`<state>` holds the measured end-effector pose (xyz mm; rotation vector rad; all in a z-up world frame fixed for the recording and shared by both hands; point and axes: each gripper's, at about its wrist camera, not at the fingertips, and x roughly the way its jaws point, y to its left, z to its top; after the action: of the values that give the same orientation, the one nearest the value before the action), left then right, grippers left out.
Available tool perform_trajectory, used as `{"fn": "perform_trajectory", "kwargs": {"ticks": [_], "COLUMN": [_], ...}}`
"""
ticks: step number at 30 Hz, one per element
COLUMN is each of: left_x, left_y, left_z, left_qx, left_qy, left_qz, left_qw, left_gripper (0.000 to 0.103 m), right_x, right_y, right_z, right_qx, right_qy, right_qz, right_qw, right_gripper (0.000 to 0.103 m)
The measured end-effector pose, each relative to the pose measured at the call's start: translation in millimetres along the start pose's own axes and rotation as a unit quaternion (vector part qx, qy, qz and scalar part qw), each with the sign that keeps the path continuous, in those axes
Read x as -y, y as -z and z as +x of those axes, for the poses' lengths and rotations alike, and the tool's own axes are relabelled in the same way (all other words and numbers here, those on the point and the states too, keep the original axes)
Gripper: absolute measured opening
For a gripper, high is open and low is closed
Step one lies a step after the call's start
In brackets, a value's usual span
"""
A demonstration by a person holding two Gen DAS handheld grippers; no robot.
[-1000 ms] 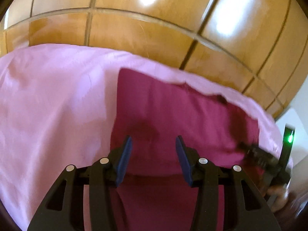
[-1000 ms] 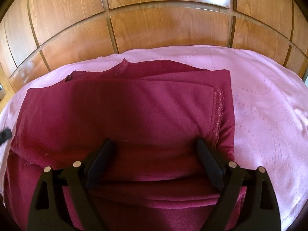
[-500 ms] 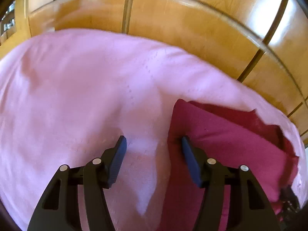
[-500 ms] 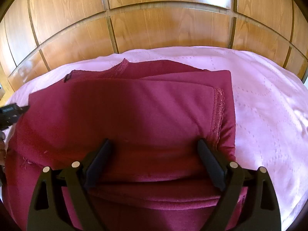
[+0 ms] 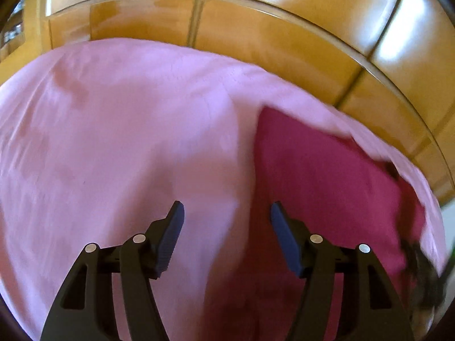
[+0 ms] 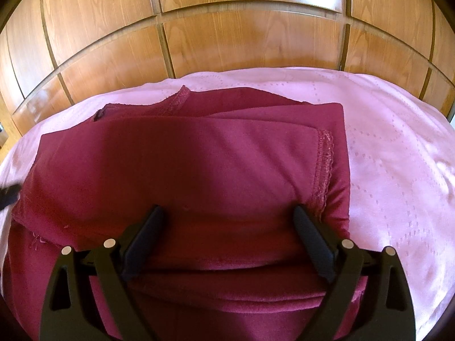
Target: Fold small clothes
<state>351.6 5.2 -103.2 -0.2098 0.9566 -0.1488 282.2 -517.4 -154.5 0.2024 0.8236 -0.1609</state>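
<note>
Maroon garment (image 6: 182,176) folded into a thick, layered rectangle on a pink bedspread (image 6: 398,153), in front of glossy wooden panelling (image 6: 227,42). Right tongs (image 6: 227,221) spread wide, poised over the near edge of the fold with nothing pinched between the pads; contact with the cloth impossible to judge. Left tongs (image 5: 226,216) partly open, nothing clamped, hanging over the garment's left border, with one blue ribbed pad (image 5: 170,236) above bare bedspread and the other above maroon cloth. Seen from the left wrist, garment (image 5: 327,176) blurred, a flat dark-red slab with a straight left edge. From the right wrist, several stacked layers visible at the near side, a stitched hem running down the right border, a lacy seam at the far corner, loose threads at the left. Fabric matte and smooth, softly creased. Bedspread satiny, with a dotted woven pattern. Panelling warm brown, divided by dark grooves, with bright reflections.
</note>
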Motion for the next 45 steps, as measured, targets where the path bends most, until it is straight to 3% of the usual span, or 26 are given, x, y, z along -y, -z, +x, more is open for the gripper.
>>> {"fn": "perform_trajectory", "kwargs": {"ticks": [6,9,11,15,20,24,28,30,31,33,34,35,36,39,42,45], "left_x": [-17,-22,-28,-27,-20,-16,-24,-28,-30,-29,-29,-29,-27,-25,-29,-30], "left_y": [78,114,130,154,186,197,202,209,212,214,217,217,216,208,188,166], "left_z": [-48,-76,-88,-106,-113,-115,-118,-118,-116,-113,-115,-116,-118,-138,-159,-165], "left_qx": [-0.025,-0.02,-0.028,-0.038,-0.07,-0.074,-0.106,-0.124,-0.132,-0.147,-0.151,-0.155,-0.156,-0.143,-0.124,-0.106], "left_qy": [0.039,0.049,0.07,0.09,0.109,0.106,0.122,0.13,0.137,0.149,0.153,0.16,0.168,0.202,0.252,0.291], "left_qz": [0.056,0.099,0.099,0.126,0.157,0.185,0.179,0.176,0.171,0.164,0.162,0.163,0.164,0.173,0.147,0.114], "left_qw": [0.9974,0.9937,0.9922,0.9872,0.9792,0.9743,0.9705,0.968,0.9668,0.964,0.963,0.9611,0.9595,0.9534,0.9483,0.9441], "left_gripper": [0.063,0.063,0.063,0.063,0.063,0.063,0.063,0.063,0.06,0.033,0.027,0.013,0.012,0.011,0.011,0.011], "right_x": [-1,-4,-6,-6,22,54,70,73,73,70,68,67,65,55,50,52], "right_y": [0,-1,-1,9,55,105,158,178,192,211,221,225,227,216,192,150], "right_z": [0,-2,-6,-32,-85,-114,-159,-172,-173,-168,-163,-159,-157,-171,-194,-219], "right_qx": [0.0,-0.004,-0.01,-0.017,-0.043,-0.092,-0.117,-0.144,-0.172,-0.206,-0.22,-0.228,-0.237,-0.237,-0.212,-0.143], "right_qy": [0.005,0.014,0.023,0.018,-0.005,-0.027,-0.051,-0.067,-0.078,-0.086,-0.087,-0.09,-0.094,-0.129,-0.178,-0.236], "right_qz": [-0.003,-0.008,-0.013,-0.032,-0.035,0.006,0.027,0.044,0.054,0.058,0.055,0.057,0.055,0.034,0.029,0.061], "right_qw": [1.0,1.0,1.0,0.999,0.998,0.995,0.991,0.986,0.981,0.973,0.97,0.968,0.965,0.962,0.96,0.959], "right_gripper": [0.093,0.094,0.094,0.094,0.093,0.078,0.074,0.059,0.055,0.039,0.033,0.018,0.008,0.007,0.006,0.006]}}
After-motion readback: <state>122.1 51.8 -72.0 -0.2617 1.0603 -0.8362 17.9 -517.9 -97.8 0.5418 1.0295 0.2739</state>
